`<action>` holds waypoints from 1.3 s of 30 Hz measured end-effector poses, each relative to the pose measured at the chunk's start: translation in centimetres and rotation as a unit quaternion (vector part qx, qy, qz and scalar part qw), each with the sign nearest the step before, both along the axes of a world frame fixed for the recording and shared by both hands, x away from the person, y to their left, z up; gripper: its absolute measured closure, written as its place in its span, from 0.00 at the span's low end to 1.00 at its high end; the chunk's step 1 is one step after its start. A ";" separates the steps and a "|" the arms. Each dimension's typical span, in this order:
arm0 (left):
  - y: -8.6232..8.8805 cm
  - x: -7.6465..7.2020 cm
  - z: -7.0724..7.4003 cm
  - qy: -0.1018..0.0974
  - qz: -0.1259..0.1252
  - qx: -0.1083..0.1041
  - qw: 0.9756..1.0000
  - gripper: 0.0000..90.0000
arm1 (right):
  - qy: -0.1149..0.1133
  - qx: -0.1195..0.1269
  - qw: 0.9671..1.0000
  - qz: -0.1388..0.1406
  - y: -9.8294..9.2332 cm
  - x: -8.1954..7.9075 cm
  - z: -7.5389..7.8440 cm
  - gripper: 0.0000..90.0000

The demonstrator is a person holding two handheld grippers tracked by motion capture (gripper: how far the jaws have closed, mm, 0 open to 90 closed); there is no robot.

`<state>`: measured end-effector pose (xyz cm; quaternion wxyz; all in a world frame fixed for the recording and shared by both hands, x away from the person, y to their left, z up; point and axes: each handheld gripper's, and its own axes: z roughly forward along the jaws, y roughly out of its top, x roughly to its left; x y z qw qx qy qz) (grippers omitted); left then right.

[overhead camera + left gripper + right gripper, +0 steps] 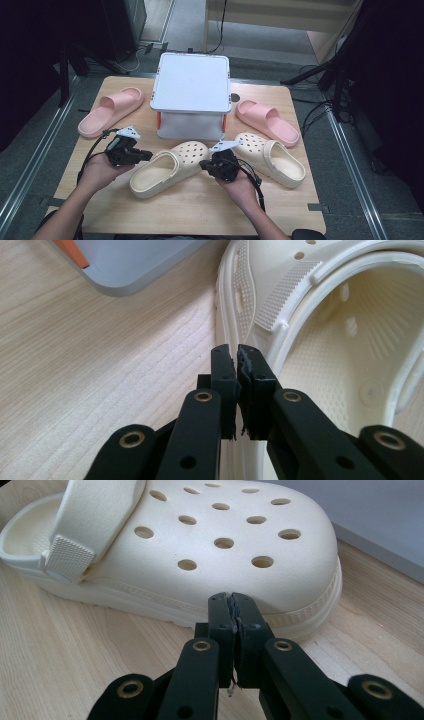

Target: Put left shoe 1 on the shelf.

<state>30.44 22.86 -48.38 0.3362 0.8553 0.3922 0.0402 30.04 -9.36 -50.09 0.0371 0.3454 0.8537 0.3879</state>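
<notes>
A cream clog (167,170) lies in the middle of the wooden table (200,210), toe toward the back right. My left gripper (148,156) sits at its heel end. In the left gripper view the jaws (237,354) are shut with nothing between them, right beside the heel rim of the clog (320,340). My right gripper (202,164) is at the toe side of the same clog. In the right gripper view its jaws (231,599) are shut and empty, tips against the sole edge of the clog (200,540) below the holed toe.
A second cream clog (272,157) lies to the right. A pink slide (111,111) lies at the back left, another pink slide (267,120) at the back right. A white two-level stand (191,82) occupies the back middle, close behind the clogs.
</notes>
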 end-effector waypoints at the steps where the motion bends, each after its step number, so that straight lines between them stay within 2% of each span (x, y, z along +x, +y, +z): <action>1: 0.0 -0.1 0.0 0.001 0.000 -0.001 1.000 0.96 | 0.000 0.001 1.000 0.001 0.0 0.0 0.0 0.99; 14: -0.2 -1.6 -0.1 0.007 -0.018 -0.004 1.000 0.98 | 0.004 0.003 1.000 0.001 0.1 0.9 0.0 0.98; 19: -0.3 -2.2 -0.2 0.014 -0.013 -0.017 1.000 0.98 | 0.008 0.007 1.000 0.000 0.1 1.2 0.0 0.98; 24: -0.5 -3.0 -0.3 0.018 -0.020 -0.011 1.000 0.99 | 0.009 0.006 1.000 0.000 0.3 1.7 0.0 0.98; 30: -1.3 -4.1 -0.6 0.024 -0.032 -0.007 0.999 0.98 | 0.014 0.006 1.000 -0.003 0.6 2.4 0.1 0.97; 32: -1.6 -4.5 -0.6 0.023 -0.028 -0.008 0.999 0.98 | 0.015 0.006 1.000 -0.004 0.6 2.6 0.1 0.97; 39: -2.5 -5.3 -0.7 0.031 -0.036 -0.017 0.999 0.98 | 0.018 0.002 1.000 -0.006 0.9 3.1 0.2 0.98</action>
